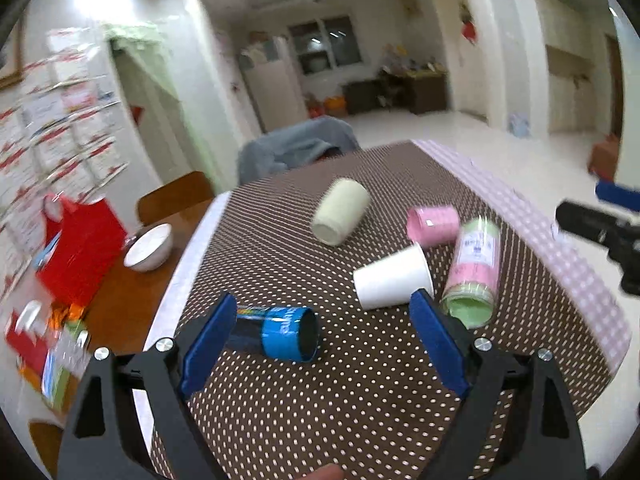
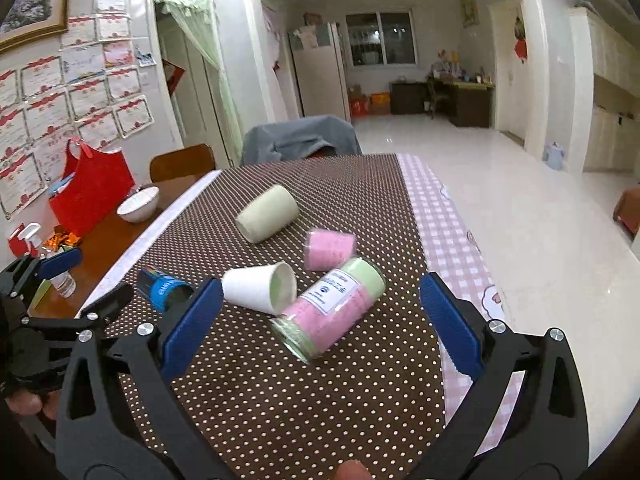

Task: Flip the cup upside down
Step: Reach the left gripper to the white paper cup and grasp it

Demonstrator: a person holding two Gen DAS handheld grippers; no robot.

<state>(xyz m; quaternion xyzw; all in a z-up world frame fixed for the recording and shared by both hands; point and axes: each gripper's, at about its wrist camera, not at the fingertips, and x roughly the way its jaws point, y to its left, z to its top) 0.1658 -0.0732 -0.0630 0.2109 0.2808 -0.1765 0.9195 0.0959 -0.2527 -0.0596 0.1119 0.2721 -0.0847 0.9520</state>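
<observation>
Several cups lie on their sides on a brown dotted tablecloth (image 1: 320, 400). My left gripper (image 1: 324, 312) is open above the cloth. A blue cup (image 1: 286, 334) lies between its fingers, near the left one. A white paper cup (image 1: 394, 282), a pink cup (image 1: 434, 224), a pale green cup (image 1: 340, 212) and a clear green-and-pink cup (image 1: 474, 274) lie beyond. My right gripper (image 2: 320, 300) is open, with the clear cup (image 2: 332, 310) and the white cup (image 2: 260, 288) lying between its fingers. Neither gripper touches a cup.
A pink checked cloth (image 2: 452, 232) covers the table's right edge. A white bowl (image 2: 138, 209), a red bag (image 2: 90, 192) and bottles sit on the wooden table at left. A chair with grey cloth (image 2: 298, 140) stands at the far end.
</observation>
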